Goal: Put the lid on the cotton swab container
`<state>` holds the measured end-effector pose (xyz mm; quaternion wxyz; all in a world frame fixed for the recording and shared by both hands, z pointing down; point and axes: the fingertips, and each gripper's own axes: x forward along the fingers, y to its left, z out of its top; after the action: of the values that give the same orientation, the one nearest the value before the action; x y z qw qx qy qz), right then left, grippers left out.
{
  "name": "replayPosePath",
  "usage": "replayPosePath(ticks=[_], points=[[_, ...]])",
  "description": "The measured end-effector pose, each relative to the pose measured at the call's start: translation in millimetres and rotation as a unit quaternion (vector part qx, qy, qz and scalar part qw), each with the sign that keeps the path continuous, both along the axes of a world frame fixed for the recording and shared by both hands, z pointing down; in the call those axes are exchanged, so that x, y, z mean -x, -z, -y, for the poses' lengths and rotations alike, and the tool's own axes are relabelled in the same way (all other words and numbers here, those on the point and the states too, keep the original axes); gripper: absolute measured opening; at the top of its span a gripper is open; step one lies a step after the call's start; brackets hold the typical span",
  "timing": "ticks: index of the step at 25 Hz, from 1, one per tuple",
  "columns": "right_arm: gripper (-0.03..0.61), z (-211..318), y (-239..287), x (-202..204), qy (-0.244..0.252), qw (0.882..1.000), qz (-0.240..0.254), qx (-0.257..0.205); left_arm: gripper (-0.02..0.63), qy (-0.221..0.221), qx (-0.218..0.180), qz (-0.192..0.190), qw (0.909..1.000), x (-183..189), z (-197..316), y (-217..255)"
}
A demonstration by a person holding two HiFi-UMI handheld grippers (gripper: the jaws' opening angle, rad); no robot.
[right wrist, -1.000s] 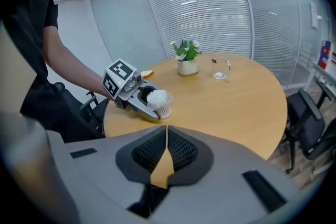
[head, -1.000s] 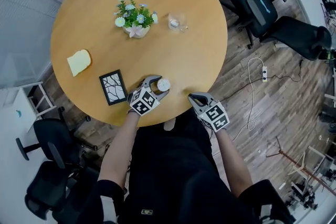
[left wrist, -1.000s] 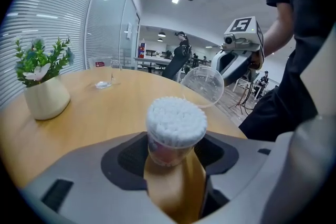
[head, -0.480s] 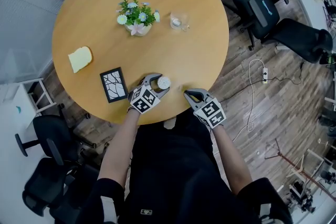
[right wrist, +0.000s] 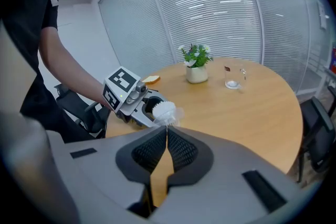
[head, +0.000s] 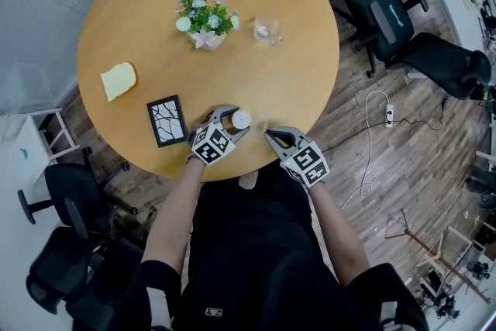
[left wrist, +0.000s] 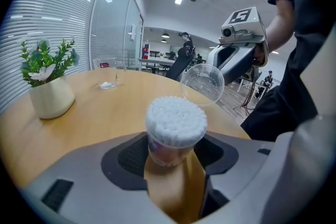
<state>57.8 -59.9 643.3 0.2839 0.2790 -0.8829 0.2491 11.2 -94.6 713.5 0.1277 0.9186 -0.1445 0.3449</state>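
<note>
1. Because the lid needs a steady target, the left gripper (head: 236, 123) is clamped round the container (left wrist: 175, 124). It holds the container upright on the table (head: 294, 81) at about 6 o'clock, close to the near edge. The mouth is open and packed with white swab heads.
2. The right gripper (head: 270, 135) has its jaws pressed together on the rim of the clear lid (left wrist: 202, 83). I judge this edge pinch leaves the hollow side free to go over the swabs.
3. From the head view the lid sits at 3 o'clock of the container, just beside it and apart. It is tilted rather than level, so it is not yet on.
4. The next move likely calls for levelling the lid, centring it over the mouth and pressing down. A thin rim pinch could slip, or the lid could snag on the swab heads.
5. On the round, light-wood table a plant (head: 205, 19) stands at 12 o'clock and a glass (head: 267, 29) at 2. What looks like a yellow sponge (head: 118, 81) lies at 8 and a black frame (head: 167, 120) at 7, all well apart from the work.
6. Around it are a plank floor (head: 403, 167) and black chairs (head: 387, 12) at 2 o'clock. A power strip (head: 390, 109) lies at 4, and blinds (right wrist: 220, 13) cover a glass wall.
</note>
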Motion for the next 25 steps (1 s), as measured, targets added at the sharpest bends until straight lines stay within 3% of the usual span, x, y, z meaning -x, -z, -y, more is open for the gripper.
replayPosePath(ticks=[25], points=[[0.006,22.4,8.6,41.8,0.018,0.999,0.047,-0.005,0.272,0.005,-0.007,0.006,0.9999,1.9,2.6,-1.9]])
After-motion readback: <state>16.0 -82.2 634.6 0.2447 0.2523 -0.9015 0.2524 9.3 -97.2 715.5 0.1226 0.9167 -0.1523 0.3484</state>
